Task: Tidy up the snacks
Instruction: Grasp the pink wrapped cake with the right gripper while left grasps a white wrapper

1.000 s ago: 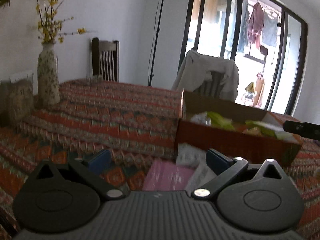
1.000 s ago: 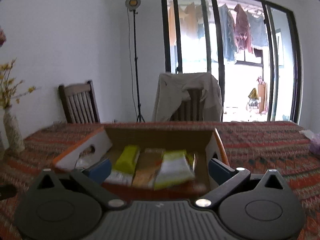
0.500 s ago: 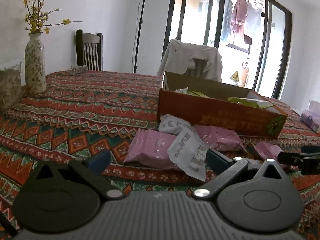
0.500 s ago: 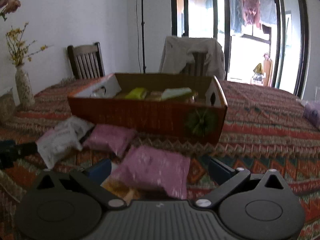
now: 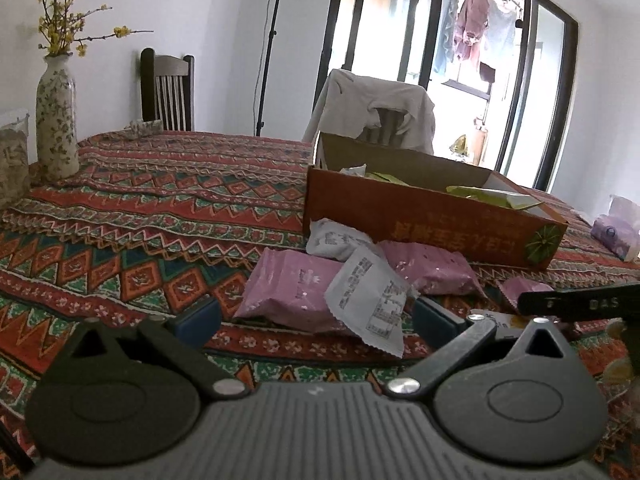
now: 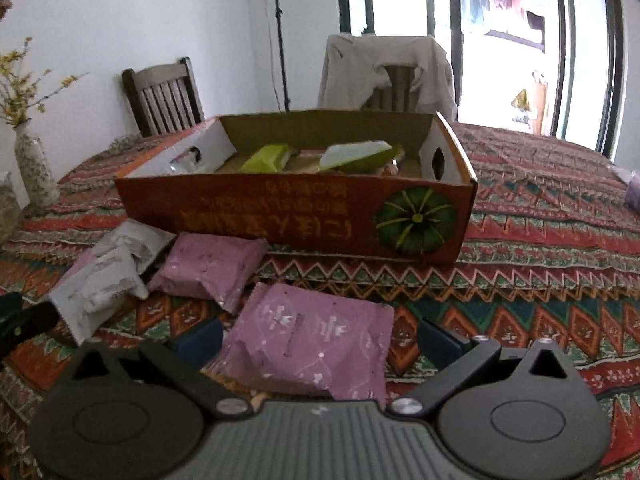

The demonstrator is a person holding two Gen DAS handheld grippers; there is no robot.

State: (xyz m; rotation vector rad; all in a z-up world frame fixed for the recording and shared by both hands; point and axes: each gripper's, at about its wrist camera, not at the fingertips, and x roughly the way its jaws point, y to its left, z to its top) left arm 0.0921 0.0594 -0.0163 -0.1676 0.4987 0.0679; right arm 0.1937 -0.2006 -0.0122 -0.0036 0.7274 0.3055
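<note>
An orange cardboard box point(image 6: 296, 216) point(image 5: 432, 228) holding green snack packs point(image 6: 268, 158) stands on the patterned tablecloth. In front of it lie pink snack packets point(image 6: 308, 340) point(image 5: 292, 292) and white ones point(image 5: 368, 296) point(image 6: 100, 280). My right gripper point(image 6: 318, 338) is open, low over the table, its blue fingers either side of the nearest pink packet. My left gripper point(image 5: 316, 318) is open too, just short of a pink packet with a white one leaning on it. The right gripper's finger point(image 5: 576, 304) shows at the right of the left wrist view.
A flowered vase point(image 5: 56, 120) with yellow twigs stands at the table's left edge. Two chairs point(image 6: 164, 98) are behind the table, one draped with a pale garment point(image 6: 384, 72). A purple bag point(image 5: 616, 228) lies far right. A light stand and glass doors are beyond.
Both grippers have come down from above the box to table level in front of it. The loose pink and white packets now lie close ahead of the fingers.
</note>
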